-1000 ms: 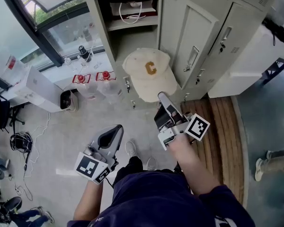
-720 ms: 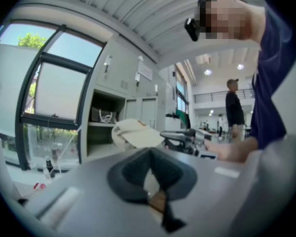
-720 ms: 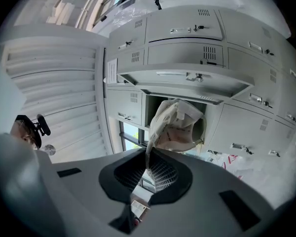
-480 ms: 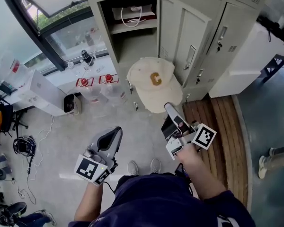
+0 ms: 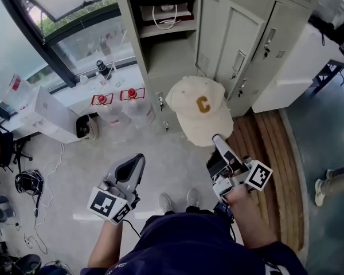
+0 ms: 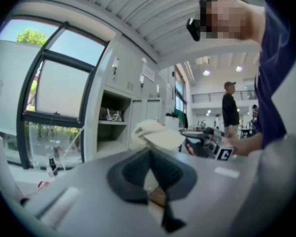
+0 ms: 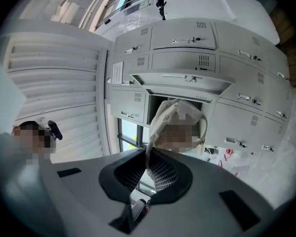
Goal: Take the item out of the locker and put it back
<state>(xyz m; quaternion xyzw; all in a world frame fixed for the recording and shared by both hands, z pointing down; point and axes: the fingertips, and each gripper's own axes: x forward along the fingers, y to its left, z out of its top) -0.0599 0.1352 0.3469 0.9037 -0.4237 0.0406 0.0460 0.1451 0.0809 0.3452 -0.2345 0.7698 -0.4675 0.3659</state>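
Right tool clamped on brim of baseball cap before locker; cap likely light, floppy, brim stiffest hold. Left tool closed, empty.

A window fills the far left, a dark bottle by it. Two red-topped bottles stand nearer, a bin to their left. Wooden planks lie right, cables near left.

Baseball cap: cream, mustard-yellow letter C on front.
Locker: pale grey-beige, doors same.
Left gripper, right gripper: light grey shells, black pads.
Marker cubes: white, black square patterns.
Floor: grey concrete.
Plank strip: brown wood.
Person's top: navy.
Bottles: clear, red caps.
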